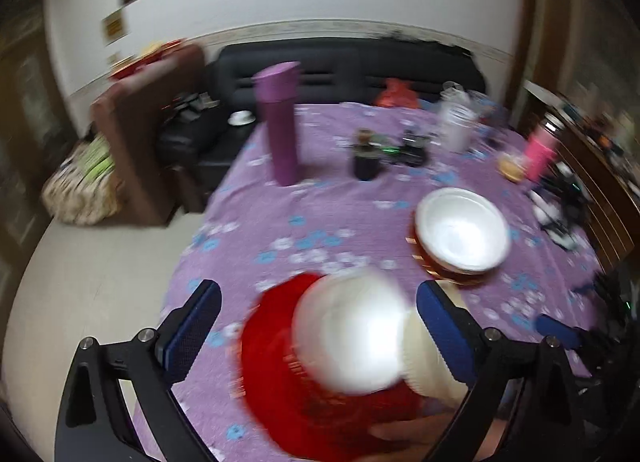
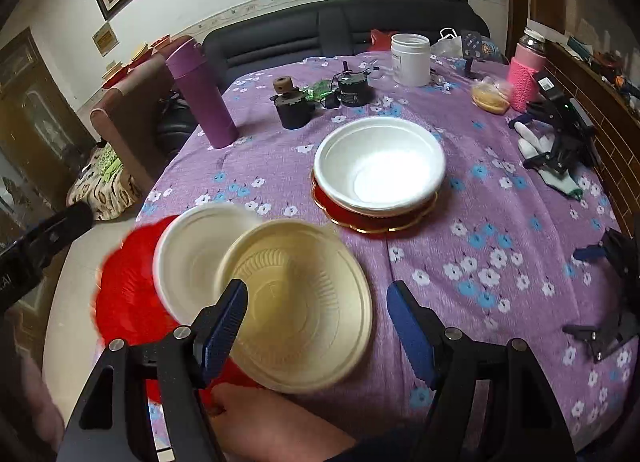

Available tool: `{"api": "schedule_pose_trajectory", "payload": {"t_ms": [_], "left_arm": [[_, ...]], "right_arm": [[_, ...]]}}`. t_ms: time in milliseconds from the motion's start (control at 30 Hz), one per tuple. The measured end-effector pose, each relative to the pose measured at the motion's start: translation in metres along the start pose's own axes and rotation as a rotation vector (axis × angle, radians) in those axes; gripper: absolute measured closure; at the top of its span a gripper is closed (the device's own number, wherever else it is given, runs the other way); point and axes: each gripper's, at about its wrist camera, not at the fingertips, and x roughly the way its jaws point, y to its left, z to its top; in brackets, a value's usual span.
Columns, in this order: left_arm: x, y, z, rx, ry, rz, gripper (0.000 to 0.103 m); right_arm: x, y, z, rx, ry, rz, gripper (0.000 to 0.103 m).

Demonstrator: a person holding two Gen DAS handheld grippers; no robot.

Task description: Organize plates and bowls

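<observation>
Two bowls (image 2: 260, 278) on red plate (image 2: 128, 294), both empty; L (image 1: 320, 326) & R hand-held gripper (image 2: 316, 322) jaws apart.

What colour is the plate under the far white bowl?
Red with a gold rim; clearest in the right wrist view.

On the table (image 2: 500, 302), a bowl (image 2: 380, 163) sits in a plate (image 2: 376, 217) at centre. Nearer the camera and to the left, a second plate (image 2: 128, 302) carries a bowl (image 2: 192, 258), with a further bowl (image 2: 300, 310) overlapping it on the right. Behind, a flask (image 2: 200, 97) stands left and a jar (image 2: 410, 59) right.
</observation>
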Motion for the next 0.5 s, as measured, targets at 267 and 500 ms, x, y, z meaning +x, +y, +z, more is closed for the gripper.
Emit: {"api": "schedule_pose_trajectory", "payload": {"t_ms": [267, 500], "left_arm": [[-0.005, -0.035, 0.017, 0.064, 0.031, -0.024, 0.0], [0.011, -0.038, 0.013, 0.069, 0.099, 0.069, 0.0]], "right_arm": [[-0.008, 0.0, -0.004, -0.045, -0.038, -0.047, 0.026], [-0.002, 0.004, -0.005, -0.072, -0.017, -0.021, 0.026]]}}
